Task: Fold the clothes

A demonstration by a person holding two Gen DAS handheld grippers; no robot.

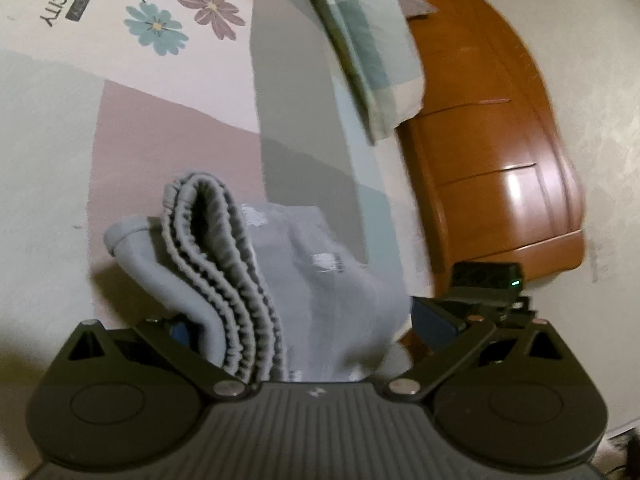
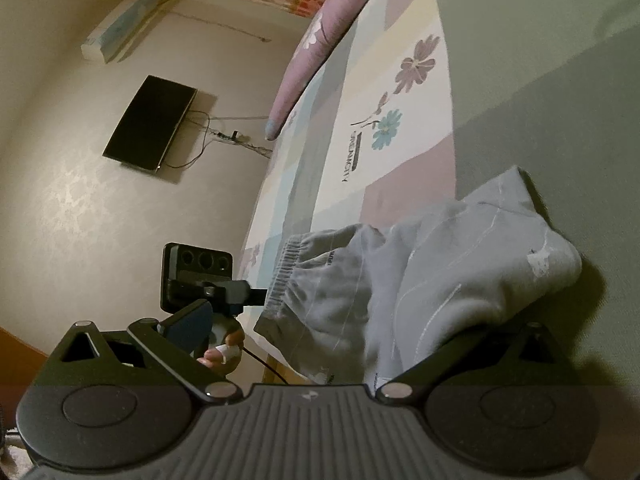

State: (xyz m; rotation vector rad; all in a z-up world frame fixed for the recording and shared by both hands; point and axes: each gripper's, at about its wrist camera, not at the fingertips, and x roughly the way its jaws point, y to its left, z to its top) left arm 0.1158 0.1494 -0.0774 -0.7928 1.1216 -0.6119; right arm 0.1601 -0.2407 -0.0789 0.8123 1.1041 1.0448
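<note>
Grey sweatpants (image 1: 320,280) bunched, waistband ribbed | left tongs (image 1: 296,328) grasping them | right tongs (image 2: 380,340) likewise

Wall-mounted television (image 2: 150,124), air conditioner (image 2: 120,28), wooden dresser (image 1: 492,152)

Both wrist cameras are looking close along their fingers at the grey trousers (image 1: 280,272) (image 2: 420,280) lying on the flowered bedsheet (image 1: 160,80) (image 2: 400,128). Both views are sharing that bedsheet.

Home bedroom, floral bedsheet (image 2: 400,92), wooden headboard (image 1: 492,152), wall-mounted TV (image 2: 150,123)
</note>
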